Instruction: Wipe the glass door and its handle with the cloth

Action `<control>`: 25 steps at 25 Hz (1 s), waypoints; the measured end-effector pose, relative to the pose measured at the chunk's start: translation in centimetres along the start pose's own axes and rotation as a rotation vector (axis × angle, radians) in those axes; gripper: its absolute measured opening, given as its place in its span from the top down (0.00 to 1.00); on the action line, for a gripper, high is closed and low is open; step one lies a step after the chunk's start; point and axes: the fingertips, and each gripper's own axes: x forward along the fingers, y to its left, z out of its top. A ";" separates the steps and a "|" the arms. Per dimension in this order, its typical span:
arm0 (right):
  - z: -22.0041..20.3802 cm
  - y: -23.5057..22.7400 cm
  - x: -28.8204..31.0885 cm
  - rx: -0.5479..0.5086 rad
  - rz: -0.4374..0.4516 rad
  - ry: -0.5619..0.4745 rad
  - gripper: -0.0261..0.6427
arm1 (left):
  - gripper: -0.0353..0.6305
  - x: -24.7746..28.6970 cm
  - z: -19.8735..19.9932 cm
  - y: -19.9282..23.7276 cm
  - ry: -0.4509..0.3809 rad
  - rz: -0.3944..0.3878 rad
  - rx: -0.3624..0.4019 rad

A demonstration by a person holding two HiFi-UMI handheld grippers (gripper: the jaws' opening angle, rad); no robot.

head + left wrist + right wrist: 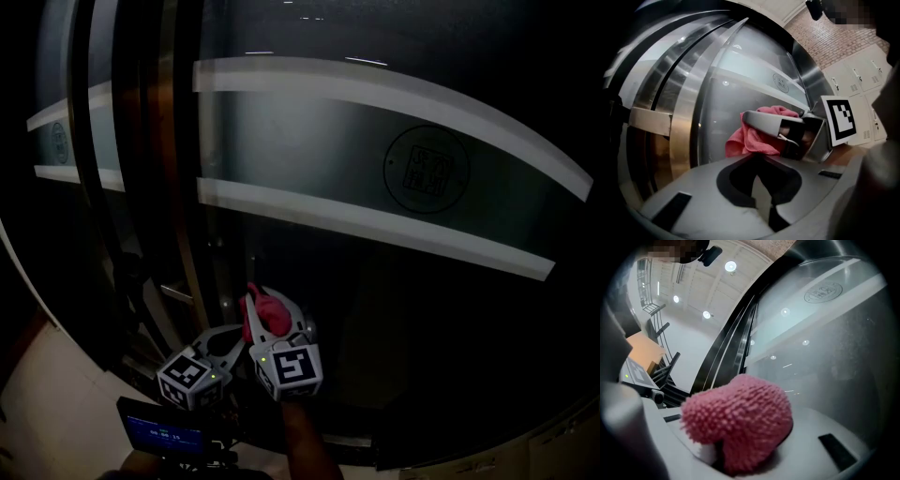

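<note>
The dark glass door (375, 169) with two frosted stripes and a round logo fills the head view. A pink cloth (267, 317) is bunched in my right gripper (267, 305), which is shut on it low against the glass. In the right gripper view the cloth (740, 420) fills the jaws, with the glass (834, 357) just beyond. My left gripper (232, 339) sits just left of the right one, shut and empty. Its own view shows its jaws (771, 201) together, the cloth (750, 138) ahead, and a brushed-metal vertical bar (684, 136) of the door to the left.
Dark vertical door frames (178, 187) stand left of the glass pane. A small device with a lit screen (159, 436) sits below the grippers. White lockers (862, 75) and a brick wall (834, 37) lie off to the right. Pale floor (56, 375) shows at bottom left.
</note>
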 end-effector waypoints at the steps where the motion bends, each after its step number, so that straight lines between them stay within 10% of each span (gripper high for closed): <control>1: -0.3 0.4 0.6 0.004 0.005 0.003 0.87 | 0.94 -0.3 0.1 0.2 0.001 -0.002 -0.002; 8: -1.4 -2.3 -1.5 0.017 -0.066 0.035 0.87 | 0.94 1.1 -0.5 -1.1 0.021 -0.060 -0.017; 25: 2.1 -24.7 -27.1 -0.083 -0.565 0.045 0.87 | 0.94 13.0 -1.2 -18.5 0.014 -0.305 -0.046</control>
